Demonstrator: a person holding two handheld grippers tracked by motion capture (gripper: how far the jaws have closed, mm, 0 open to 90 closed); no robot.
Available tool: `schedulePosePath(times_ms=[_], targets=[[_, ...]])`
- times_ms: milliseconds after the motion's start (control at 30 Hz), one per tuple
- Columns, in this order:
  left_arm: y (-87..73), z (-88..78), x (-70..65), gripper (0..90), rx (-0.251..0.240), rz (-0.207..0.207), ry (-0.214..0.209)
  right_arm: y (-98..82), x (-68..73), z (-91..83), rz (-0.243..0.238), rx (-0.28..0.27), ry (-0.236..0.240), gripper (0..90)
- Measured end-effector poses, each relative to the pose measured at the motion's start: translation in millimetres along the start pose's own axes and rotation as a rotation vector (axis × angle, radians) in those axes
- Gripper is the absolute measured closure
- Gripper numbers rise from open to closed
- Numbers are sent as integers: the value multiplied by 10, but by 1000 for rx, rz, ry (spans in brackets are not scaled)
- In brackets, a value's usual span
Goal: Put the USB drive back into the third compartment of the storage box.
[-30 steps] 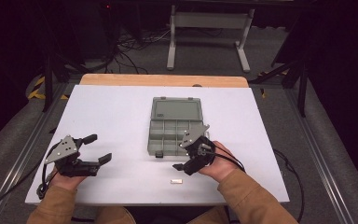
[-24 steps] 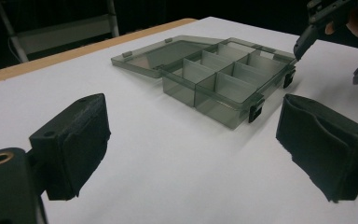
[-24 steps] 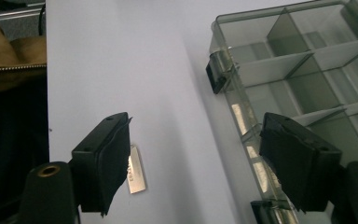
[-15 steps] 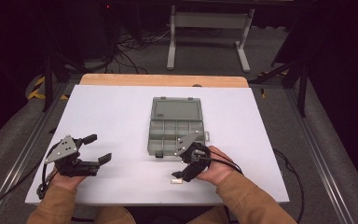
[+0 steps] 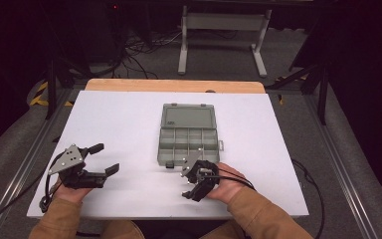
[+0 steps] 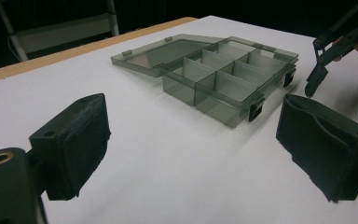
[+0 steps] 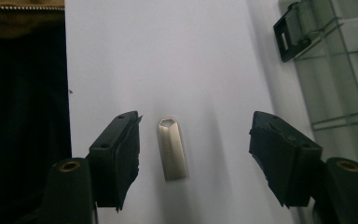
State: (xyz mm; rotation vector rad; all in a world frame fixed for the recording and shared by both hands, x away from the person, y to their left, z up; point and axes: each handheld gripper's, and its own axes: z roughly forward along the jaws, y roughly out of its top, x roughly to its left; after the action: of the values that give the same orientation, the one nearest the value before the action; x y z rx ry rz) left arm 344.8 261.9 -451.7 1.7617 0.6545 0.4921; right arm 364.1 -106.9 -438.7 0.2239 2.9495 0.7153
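1. The high view looks forward and down from above the person's side, taking in the whole white table (image 5: 129, 129), with the floor and a metal stand beyond at the top of the frame.
2. The left gripper view sits low, just above the tabletop, and looks across it toward the open compartment box (image 6: 214, 74) in the upper centre of its frame.
3. The right gripper view looks down steeply and very near, with a small silver metal piece (image 7: 172, 148) at centre.
4. All three views share the box: centre (image 5: 188, 134) in the high view, upper right edge (image 7: 335, 60) in the right gripper view.
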Motion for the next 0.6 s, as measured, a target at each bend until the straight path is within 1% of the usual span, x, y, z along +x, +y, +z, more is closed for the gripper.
schedulePosePath(times_ms=[33, 133, 167, 200, 300, 367, 433, 467, 500, 533, 567, 600], targets=[[0, 0, 0, 103, 0, 0, 0, 0, 0, 0, 0, 0, 0, 348], [1, -2, -3, 103, 0, 1, 0, -1, 43, 38, 10, 39, 11, 369], [1, -2, -3, 103, 0, 1, 0, -2, 46, 56, 0, 45, 9, 378], [0, -1, -3, 103, 1, 0, 0, -2, 51, 65, 0, 53, 7, 385], [0, 1, -3, 103, 1, 4, 1, -3, 58, 81, 0, 56, 20, 406], [0, 2, -5, 103, 2, 4, 1, 0, 68, 104, -14, 74, 16, 455], [0, 1, -4, 103, 1, 4, 1, 0, 69, 109, -16, 76, 14, 469], [-1, 2, -3, 103, 1, 4, 1, 3, 75, 112, -20, 85, 14, 496], [-3, 3, -4, 103, 2, 0, -1, 5, 83, 118, -20, 90, 28, 541], [-3, 4, -4, 103, 2, 0, -2, 6, 81, 122, -24, 95, 27, 563], [-3, 4, -4, 103, 2, 0, -2, 6, 81, 122, -24, 95, 27, 563], [-4, 6, -5, 103, 2, 0, -2, 10, 85, 135, -30, 105, 43, 609]])
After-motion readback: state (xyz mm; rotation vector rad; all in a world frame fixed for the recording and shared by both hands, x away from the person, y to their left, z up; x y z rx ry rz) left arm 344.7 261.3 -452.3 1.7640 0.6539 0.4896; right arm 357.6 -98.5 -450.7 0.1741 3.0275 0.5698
